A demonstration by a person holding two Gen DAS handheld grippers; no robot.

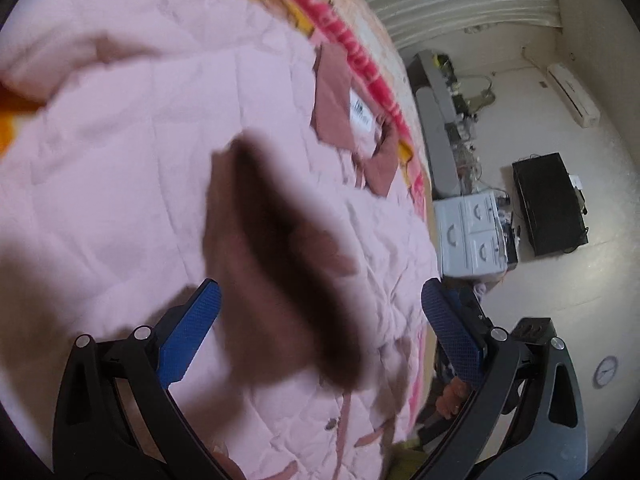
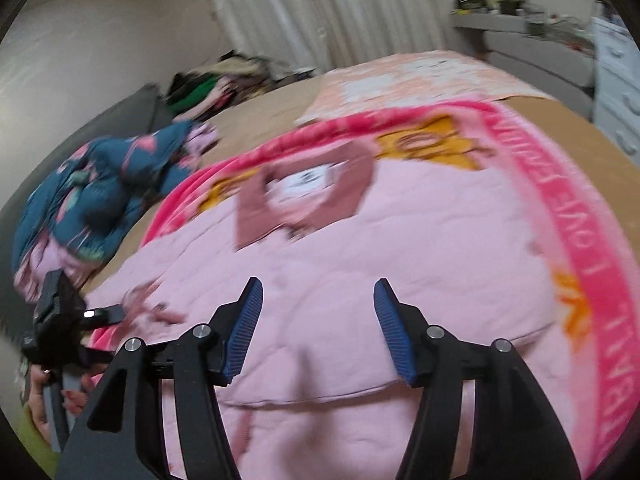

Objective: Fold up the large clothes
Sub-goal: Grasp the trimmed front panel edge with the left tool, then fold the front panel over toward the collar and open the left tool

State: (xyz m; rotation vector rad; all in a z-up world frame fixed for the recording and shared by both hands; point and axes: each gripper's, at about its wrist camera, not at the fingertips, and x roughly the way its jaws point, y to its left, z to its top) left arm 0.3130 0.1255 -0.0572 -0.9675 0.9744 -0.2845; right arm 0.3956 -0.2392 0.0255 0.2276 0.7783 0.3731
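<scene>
A large pale pink quilted garment [image 2: 360,248] with a dusty-rose collar [image 2: 308,196] lies spread on a pink blanket on the bed. In the left wrist view the garment [image 1: 140,140] fills the frame, and a blurred brown cuff or sleeve end [image 1: 280,260] hangs between the open fingers. My left gripper [image 1: 320,304] is open just above the cloth; it also shows in the right wrist view [image 2: 112,312] at the garment's left edge. My right gripper [image 2: 318,300] is open above the garment's lower part, holding nothing.
A pink blanket with a hot-pink lettered border [image 2: 592,240] lies under the garment. A crumpled blue floral garment [image 2: 100,192] lies at the bed's left, with a clothes pile [image 2: 216,84] behind. White drawers [image 1: 472,236] and a black box [image 1: 548,204] stand beside the bed.
</scene>
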